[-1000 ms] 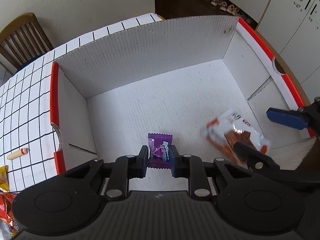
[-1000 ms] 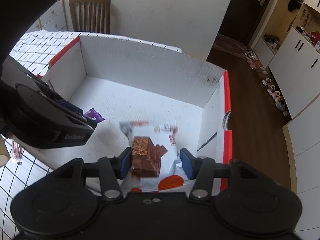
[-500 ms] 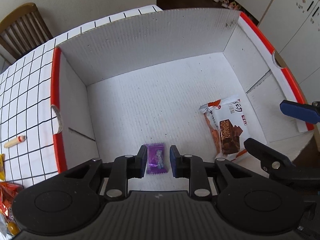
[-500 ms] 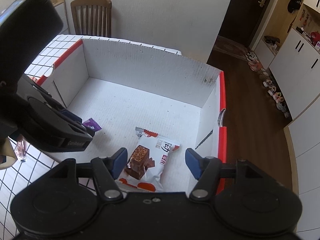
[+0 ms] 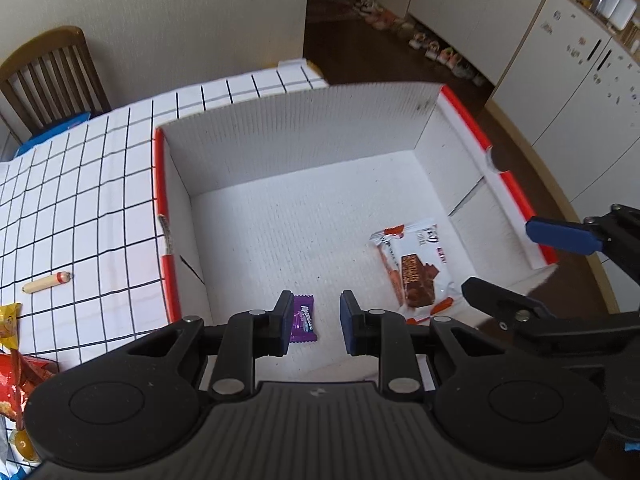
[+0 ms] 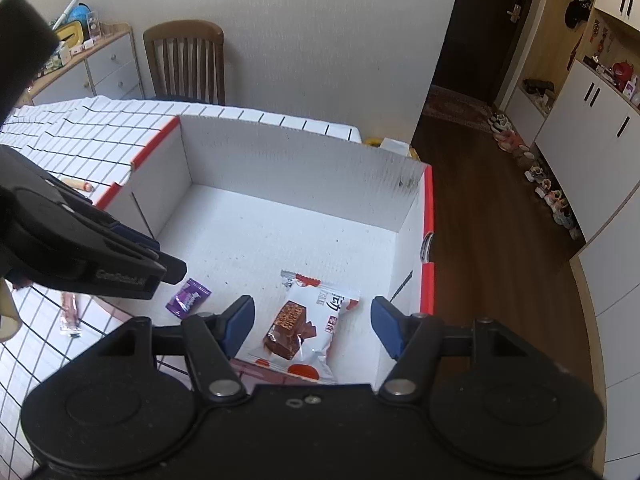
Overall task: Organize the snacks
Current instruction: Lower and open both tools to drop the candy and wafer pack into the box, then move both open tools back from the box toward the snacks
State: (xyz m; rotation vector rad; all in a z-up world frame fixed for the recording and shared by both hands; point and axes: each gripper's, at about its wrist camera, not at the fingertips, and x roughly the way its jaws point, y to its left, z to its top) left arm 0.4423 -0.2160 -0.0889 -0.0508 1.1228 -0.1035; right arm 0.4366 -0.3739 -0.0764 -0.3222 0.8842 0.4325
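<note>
Hovering over the near edge of the white cardboard box [image 5: 304, 128], left gripper [image 5: 314, 320] with jaws apart, empty — purple candy [image 5: 303, 319] flat on the box floor just beside its left finger. Right gripper [image 6: 312, 326] spread wide too, holding nothing, above the chocolate wafer packet [image 6: 308, 326] lying at the box's near right. Sausage stick [image 5: 47, 282] out left on the checked tablecloth [image 5: 80, 184].

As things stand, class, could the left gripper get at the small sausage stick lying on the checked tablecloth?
Probably yes: the left gripper is open and holds nothing, and the sausage stick lies bare on the tablecloth outside the box.
</note>
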